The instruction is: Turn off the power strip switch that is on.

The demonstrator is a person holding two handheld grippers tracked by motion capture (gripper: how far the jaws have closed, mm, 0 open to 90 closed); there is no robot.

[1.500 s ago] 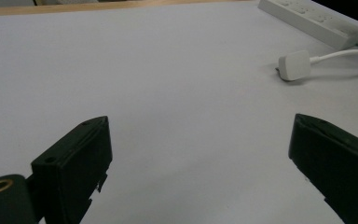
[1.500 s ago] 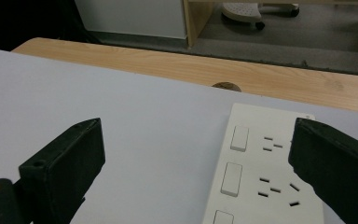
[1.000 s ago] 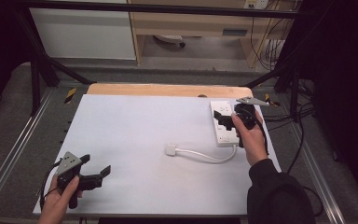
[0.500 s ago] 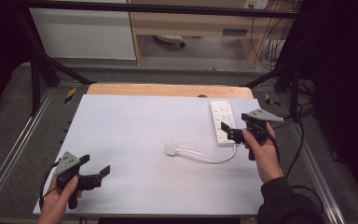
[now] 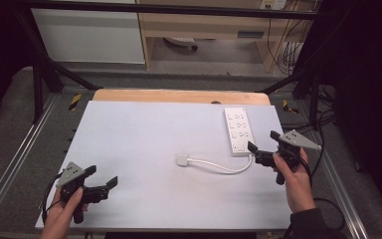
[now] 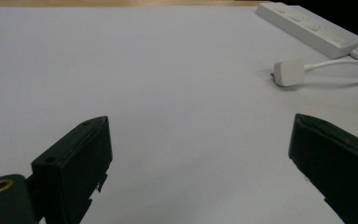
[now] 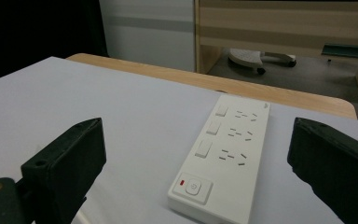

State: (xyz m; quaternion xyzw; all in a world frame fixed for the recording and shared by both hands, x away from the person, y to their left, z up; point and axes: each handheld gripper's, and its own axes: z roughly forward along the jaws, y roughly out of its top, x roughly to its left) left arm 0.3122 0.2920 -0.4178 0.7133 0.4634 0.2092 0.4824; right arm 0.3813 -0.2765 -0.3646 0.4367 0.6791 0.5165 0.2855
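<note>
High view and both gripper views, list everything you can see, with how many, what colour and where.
Power strip: one, white, far right of the table, three switches and a power button.
Cord: one, white, curving from the strip's near end toward the table's middle.
Plug: one, white, at the cord's end, lying unplugged.
Table: one, white top, wooden far edge.
Left gripper: one, black, near left corner, open.
Right gripper: one, black, just near of the strip, open.
Hands: two, one on each gripper.
</note>
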